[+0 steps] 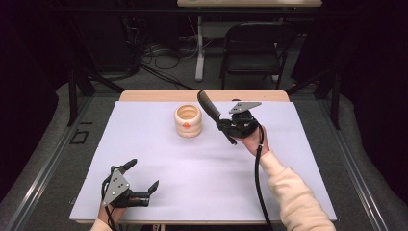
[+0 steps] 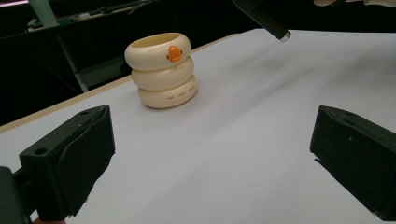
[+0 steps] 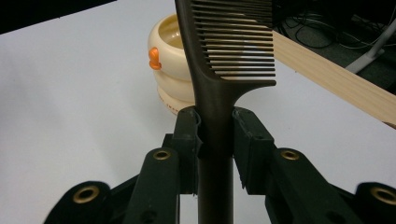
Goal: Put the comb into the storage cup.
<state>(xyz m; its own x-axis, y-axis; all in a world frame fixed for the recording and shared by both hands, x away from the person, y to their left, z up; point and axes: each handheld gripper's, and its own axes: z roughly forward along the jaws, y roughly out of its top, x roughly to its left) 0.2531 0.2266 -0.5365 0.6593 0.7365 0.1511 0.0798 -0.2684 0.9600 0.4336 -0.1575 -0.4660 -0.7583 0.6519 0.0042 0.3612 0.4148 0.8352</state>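
My right hand [image 1: 254,139] is raised over the far right of the white table [image 1: 288,192], forearm reaching in from the near edge. My right gripper [image 3: 215,135] is clamped on the handle of a dark comb [image 1: 210,108], whose long axis slants up and away toward the cream ringed cup [image 1: 188,121]. The right gripper view shows its teeth. My left gripper [image 1: 140,179] rests at the near left, jaws wide and empty.

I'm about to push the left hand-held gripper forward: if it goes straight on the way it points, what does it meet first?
Probably the cream ringed holder, a little left of centre between the open left hand-held gripper's jaws. Bare white table lies between; depth is unclear, so it might pass just right of it.
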